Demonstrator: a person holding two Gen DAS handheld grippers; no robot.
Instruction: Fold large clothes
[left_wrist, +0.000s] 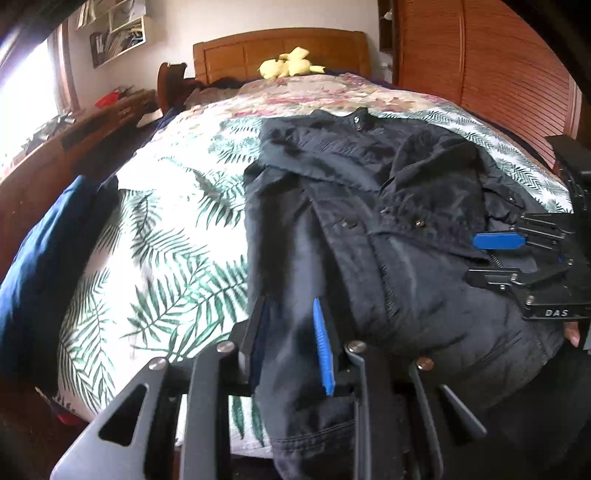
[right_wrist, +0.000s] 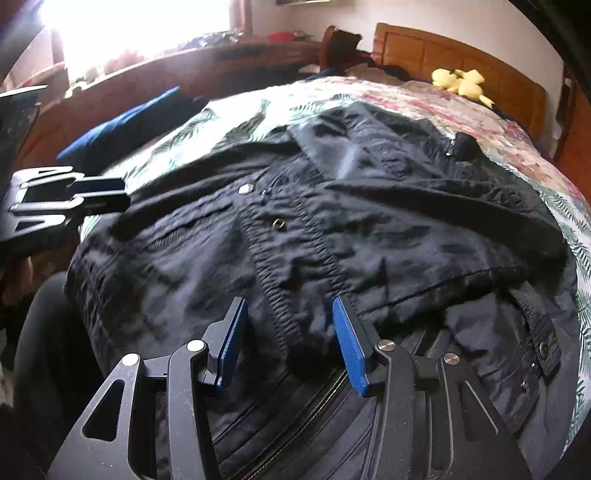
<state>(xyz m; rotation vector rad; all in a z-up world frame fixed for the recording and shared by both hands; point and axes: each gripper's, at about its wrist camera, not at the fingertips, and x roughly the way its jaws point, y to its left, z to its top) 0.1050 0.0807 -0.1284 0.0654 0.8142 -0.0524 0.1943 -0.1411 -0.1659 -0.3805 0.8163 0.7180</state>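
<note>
A dark navy jacket (left_wrist: 369, 192) lies spread on the fern-print bedspread (left_wrist: 166, 240), collar toward the headboard, one sleeve folded across its front. At the near left edge my left gripper (left_wrist: 291, 332) is shut on a fold of the jacket, and cloth fills the gap between its blue pads and hangs below them. From the right wrist view the left gripper (right_wrist: 123, 195) shows at the jacket's (right_wrist: 332, 221) left edge. My right gripper (right_wrist: 291, 332) is shut on a thick bunch by the elastic waistband near the hem. It also shows from the side, the right gripper (left_wrist: 480, 258).
A folded blue garment (left_wrist: 44, 251) lies on the bed's left side. A yellow plush toy (left_wrist: 290, 64) sits by the wooden headboard (left_wrist: 280, 44). A cluttered dresser (left_wrist: 55, 155) stands left, slatted wooden doors (left_wrist: 480, 66) right. A person's finger (left_wrist: 572, 334) shows behind the right gripper.
</note>
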